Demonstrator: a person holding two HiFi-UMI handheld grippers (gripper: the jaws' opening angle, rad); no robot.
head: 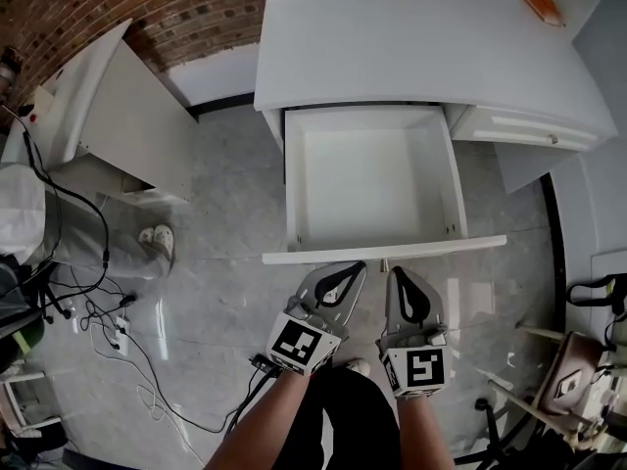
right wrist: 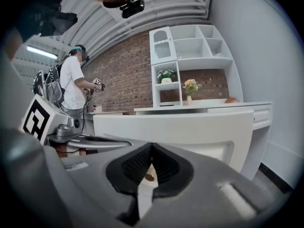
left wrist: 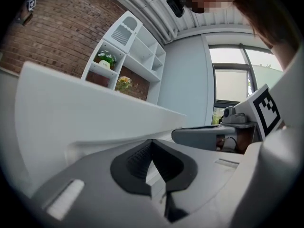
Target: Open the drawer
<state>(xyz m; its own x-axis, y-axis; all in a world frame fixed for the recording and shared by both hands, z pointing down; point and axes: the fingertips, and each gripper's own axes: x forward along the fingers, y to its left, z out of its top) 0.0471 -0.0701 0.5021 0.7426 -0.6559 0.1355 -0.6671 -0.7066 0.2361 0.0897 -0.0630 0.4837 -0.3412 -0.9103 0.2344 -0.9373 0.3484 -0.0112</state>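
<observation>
The white drawer (head: 323, 255) stands pulled far out of the white desk (head: 421, 47), and its inside is bare. My left gripper (head: 343, 280) and right gripper (head: 400, 280) hover side by side just short of the drawer front, both shut with nothing between the jaws. In the left gripper view the gripper (left wrist: 152, 144) has its tips meeting before the drawer front (left wrist: 71, 113). The right gripper view shows its own gripper (right wrist: 152, 146) with tips together. A small brass knob (right wrist: 148, 177) on the drawer front (right wrist: 190, 127) shows beyond the jaws.
A second, closed drawer (head: 524, 130) sits to the right under the desk top. An orange object (head: 542, 6) lies on the desk. A white cabinet (head: 118, 116) and floor cables (head: 108, 311) are at left, a chair (head: 578, 380) at right. A person (right wrist: 73, 80) stands far off.
</observation>
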